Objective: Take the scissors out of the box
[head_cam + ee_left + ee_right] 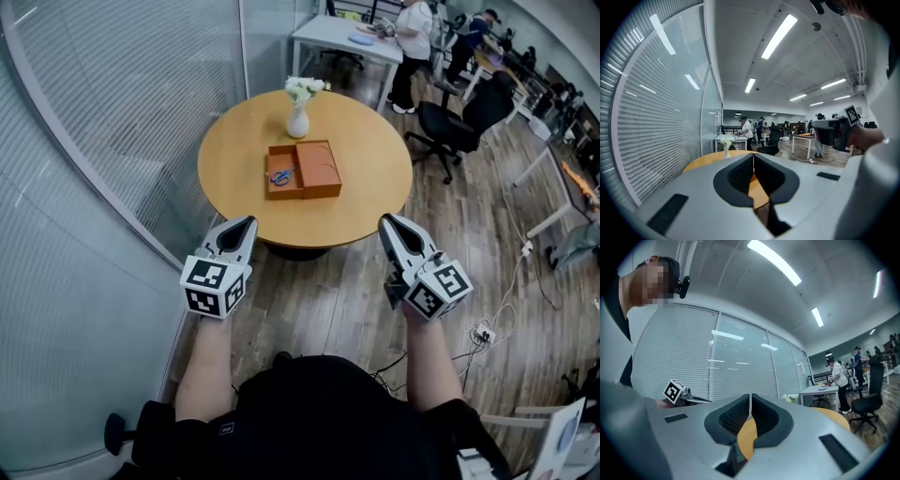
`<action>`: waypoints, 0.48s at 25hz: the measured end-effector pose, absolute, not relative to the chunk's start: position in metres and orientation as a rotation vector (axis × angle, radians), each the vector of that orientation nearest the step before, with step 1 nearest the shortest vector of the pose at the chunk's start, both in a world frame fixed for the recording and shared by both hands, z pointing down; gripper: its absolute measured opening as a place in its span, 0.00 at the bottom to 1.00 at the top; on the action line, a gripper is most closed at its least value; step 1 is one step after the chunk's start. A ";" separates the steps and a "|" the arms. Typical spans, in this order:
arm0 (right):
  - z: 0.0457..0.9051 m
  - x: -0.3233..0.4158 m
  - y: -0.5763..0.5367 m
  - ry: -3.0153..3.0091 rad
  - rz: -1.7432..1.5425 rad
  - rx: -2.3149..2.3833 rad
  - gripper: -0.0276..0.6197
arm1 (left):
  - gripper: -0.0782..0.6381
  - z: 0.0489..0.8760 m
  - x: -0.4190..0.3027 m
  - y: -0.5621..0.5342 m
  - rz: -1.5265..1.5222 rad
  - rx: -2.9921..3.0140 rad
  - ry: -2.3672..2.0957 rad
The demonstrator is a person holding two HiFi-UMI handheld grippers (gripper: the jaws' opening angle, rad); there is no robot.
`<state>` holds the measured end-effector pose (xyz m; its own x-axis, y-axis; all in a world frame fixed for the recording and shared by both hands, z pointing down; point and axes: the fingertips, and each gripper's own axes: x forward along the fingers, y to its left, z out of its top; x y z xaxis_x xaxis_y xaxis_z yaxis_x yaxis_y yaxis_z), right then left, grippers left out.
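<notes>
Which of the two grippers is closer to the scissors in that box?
Left. The left gripper is at the near edge of the table, slightly left of the scissors; the right gripper is at the same edge but well off to their right.

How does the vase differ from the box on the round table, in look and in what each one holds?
The vase is white and upright; the box is orange-brown, flat and open. The vase holds white flowers; the box holds blue-handled scissors in its left part. Both stand on the table, the vase on the box's far side.
</notes>
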<state>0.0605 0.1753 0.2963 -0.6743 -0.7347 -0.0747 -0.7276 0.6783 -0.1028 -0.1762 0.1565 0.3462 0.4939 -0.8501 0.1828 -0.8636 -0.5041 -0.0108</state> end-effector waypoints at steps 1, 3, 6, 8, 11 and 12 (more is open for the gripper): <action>0.296 0.053 0.174 2.782 -0.095 -1.215 0.10 | 0.13 0.349 -0.183 0.156 0.252 2.638 -1.521; 0.296 0.038 0.173 2.787 -0.100 -1.210 0.10 | 0.13 0.353 -0.197 0.155 0.254 2.629 -1.518; 0.299 0.020 0.171 2.792 -0.113 -1.203 0.10 | 0.13 0.359 -0.213 0.152 0.247 2.614 -1.513; 0.303 0.013 0.169 2.790 -0.130 -1.211 0.10 | 0.13 0.362 -0.220 0.148 0.241 2.607 -1.507; 0.307 0.012 0.159 2.780 -0.170 -1.228 0.10 | 0.13 0.366 -0.225 0.140 0.227 2.595 -1.499; 0.308 0.013 0.156 2.777 -0.178 -1.231 0.10 | 0.13 0.367 -0.226 0.136 0.226 2.591 -1.498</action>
